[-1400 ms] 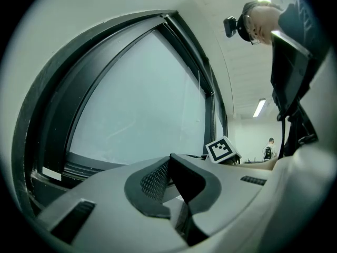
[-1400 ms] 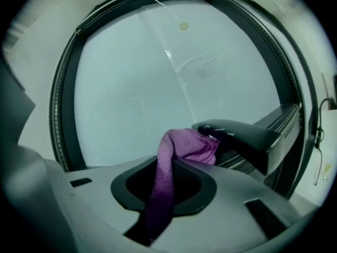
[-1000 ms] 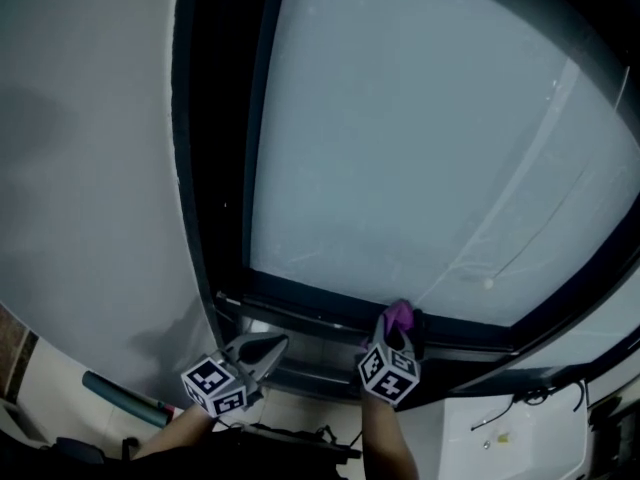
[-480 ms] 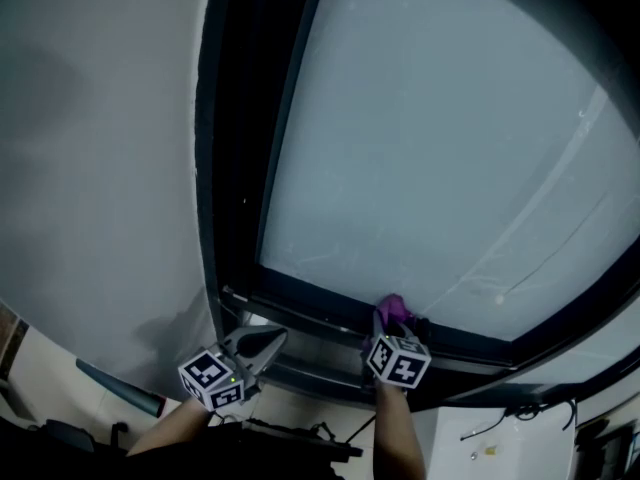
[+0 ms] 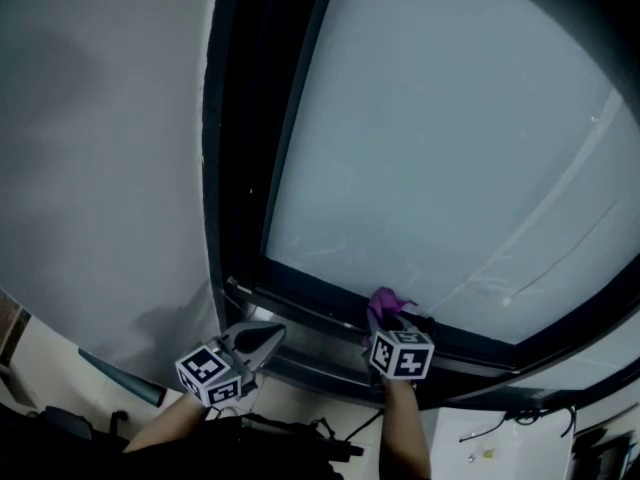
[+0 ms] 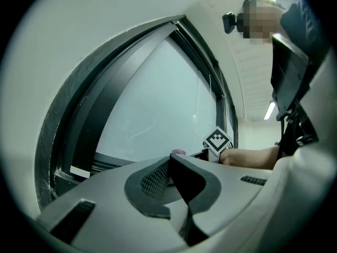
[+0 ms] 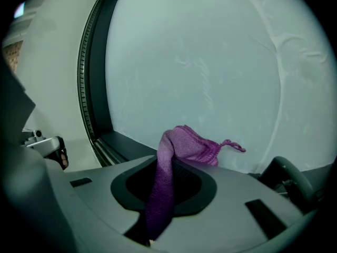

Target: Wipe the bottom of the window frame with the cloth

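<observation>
Your right gripper [image 7: 174, 167] clamps the purple cloth [image 7: 185, 144] at the bottom rail [image 5: 300, 294], lower centre; left gripper [image 5: 266, 337] closed, empty; a thin pinch, so a snag could pull the cloth free.

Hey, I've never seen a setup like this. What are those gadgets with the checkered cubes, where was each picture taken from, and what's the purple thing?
A person holds two pinching tools, one per side; the marker cubes are part of the tools. One picture comes from a camera on the person's head, looking at a window pane. The other two come from cameras riding on the tools. The right gripper is shut on a purple cloth at the bottom of the window frame, just under the pane. The left gripper is shut, holding nothing.
</observation>
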`<state>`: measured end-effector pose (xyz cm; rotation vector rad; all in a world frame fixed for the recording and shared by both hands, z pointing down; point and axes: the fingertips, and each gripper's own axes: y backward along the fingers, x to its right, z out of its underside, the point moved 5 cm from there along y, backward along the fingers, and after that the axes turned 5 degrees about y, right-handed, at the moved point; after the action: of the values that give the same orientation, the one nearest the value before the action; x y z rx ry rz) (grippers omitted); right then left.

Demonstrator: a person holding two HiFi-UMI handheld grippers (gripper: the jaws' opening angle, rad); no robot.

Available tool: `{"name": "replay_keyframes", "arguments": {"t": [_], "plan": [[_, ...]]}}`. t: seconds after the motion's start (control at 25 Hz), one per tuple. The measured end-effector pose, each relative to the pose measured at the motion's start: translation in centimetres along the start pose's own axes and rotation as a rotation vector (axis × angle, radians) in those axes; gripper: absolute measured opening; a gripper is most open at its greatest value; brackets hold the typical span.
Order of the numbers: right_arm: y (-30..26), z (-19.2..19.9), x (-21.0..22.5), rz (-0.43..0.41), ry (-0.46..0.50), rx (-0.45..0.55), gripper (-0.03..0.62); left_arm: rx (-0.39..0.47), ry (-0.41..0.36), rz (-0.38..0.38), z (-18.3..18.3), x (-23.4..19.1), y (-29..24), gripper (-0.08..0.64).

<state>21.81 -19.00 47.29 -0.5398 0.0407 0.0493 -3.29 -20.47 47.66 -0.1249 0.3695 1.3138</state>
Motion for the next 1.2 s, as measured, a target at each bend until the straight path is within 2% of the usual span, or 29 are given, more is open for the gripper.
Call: {"name": "replay_keyframes", "arguments": {"t": [0.48, 1.2], "plan": [[-1.1, -0.8, -1.5, -0.095, 0.018, -0.020, 0.075, 0.012, -0.007, -0.042, -0.1, -0.2, 0.8, 0.000], [-3.2, -2.4, -6.5, -0.215, 0.081, -0.022, 0.075, 0.055, -0.044, -0.135, -1.3, -1.0, 4.0, 0.001]]}}
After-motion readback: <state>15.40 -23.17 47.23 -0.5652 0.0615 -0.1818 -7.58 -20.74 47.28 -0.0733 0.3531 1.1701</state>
